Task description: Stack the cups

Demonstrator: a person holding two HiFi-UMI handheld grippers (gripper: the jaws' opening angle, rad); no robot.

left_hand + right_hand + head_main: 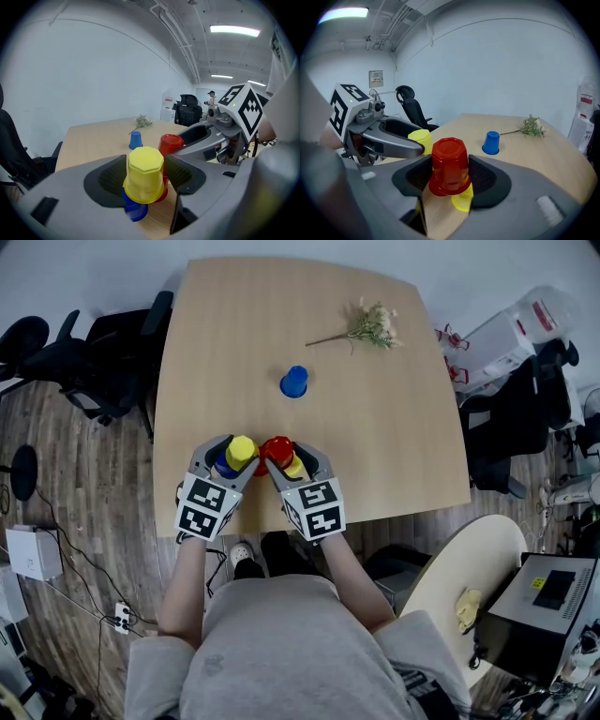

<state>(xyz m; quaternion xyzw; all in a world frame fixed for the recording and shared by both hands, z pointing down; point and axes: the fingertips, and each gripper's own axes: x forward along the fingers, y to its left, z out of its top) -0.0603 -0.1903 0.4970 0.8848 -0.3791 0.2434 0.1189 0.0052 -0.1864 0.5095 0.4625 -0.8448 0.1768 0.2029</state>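
Between the jaws of the left gripper [146, 177] sits an upturned yellow cup [144, 169], and both ribbed pads lie against its sides, so the gripper is clamped on it. This cup is nested over a blue cup [136, 210], whose lower part pokes out beneath and looks blurred. Just beside it, the right gripper [450, 177] grasps an upturned red cup [450, 163] in the same way, with a pad pressed to each side. The red cup sits over a second yellow cup [462, 200], only the rim end of which shows below. From the head view, the two grippers stand side by side over the near edge of the wooden table [375, 446], angled inward, with the yellow and red cup tops close together but apart. Whether either pair rests on the tabletop cannot be told. Farther out, near the middle of the table, a lone blue cup [293, 382] stands upside down, well apart from both grippers. Beyond it, toward the far right corner, lies a dried flower sprig [372, 326]. A black office chair [103, 371] stands on the wood floor to the left of the table.
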